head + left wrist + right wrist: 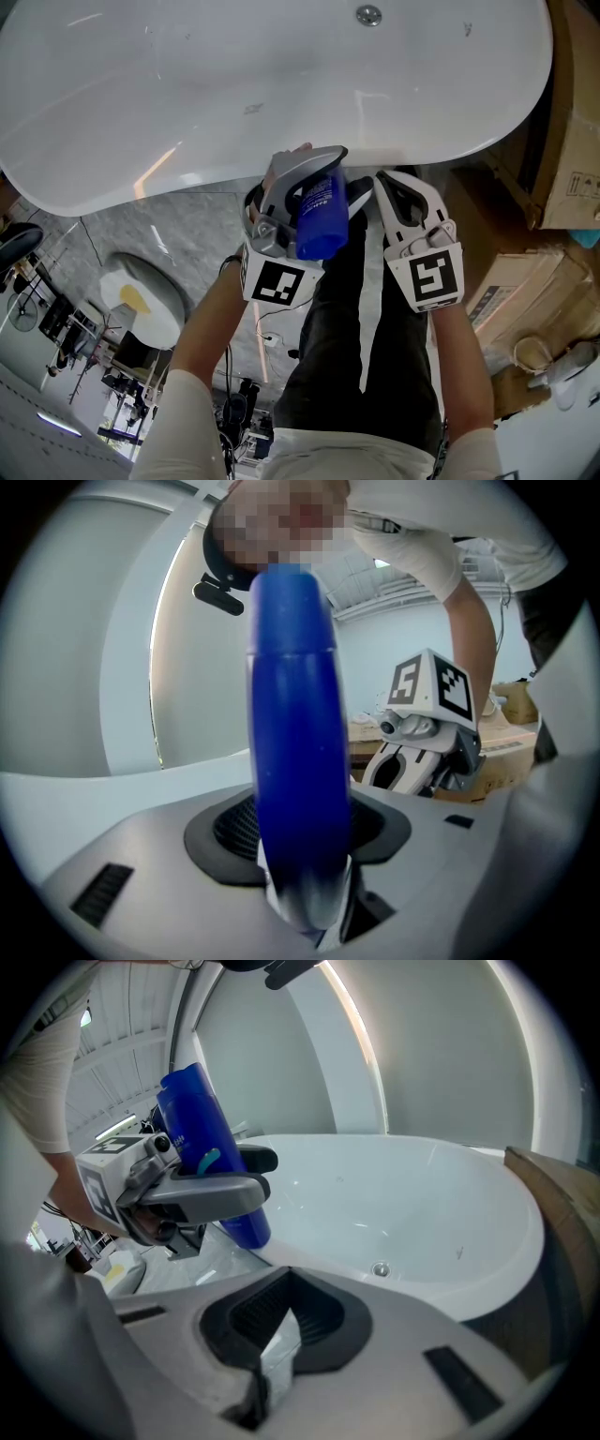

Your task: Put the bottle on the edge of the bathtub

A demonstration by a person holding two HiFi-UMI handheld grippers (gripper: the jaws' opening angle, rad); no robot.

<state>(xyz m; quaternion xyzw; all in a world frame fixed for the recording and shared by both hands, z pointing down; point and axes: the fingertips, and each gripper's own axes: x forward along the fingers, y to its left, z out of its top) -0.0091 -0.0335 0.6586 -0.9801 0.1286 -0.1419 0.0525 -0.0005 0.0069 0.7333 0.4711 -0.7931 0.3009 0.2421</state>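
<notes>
A blue bottle (319, 220) hangs tilted just off the near rim of the white bathtub (187, 178), over the person's dark trouser leg. My left gripper (309, 169) is shut on it, grey fingers round its body. In the left gripper view the bottle (295, 742) rises between the jaws and fills the middle. From the right gripper view the bottle (211, 1176) leans with its lower end at the bathtub (422, 1204) rim, and the left gripper (262, 1176) clamps it. My right gripper (394, 178) is shut and empty, close to the right of the bottle.
Cardboard boxes (572, 141) stand against the tub's right end, with more (516, 272) lower down. The tub drain (368, 14) is at the far side. A white oval object (141, 295) lies on the grey marble floor (197, 225) to the left.
</notes>
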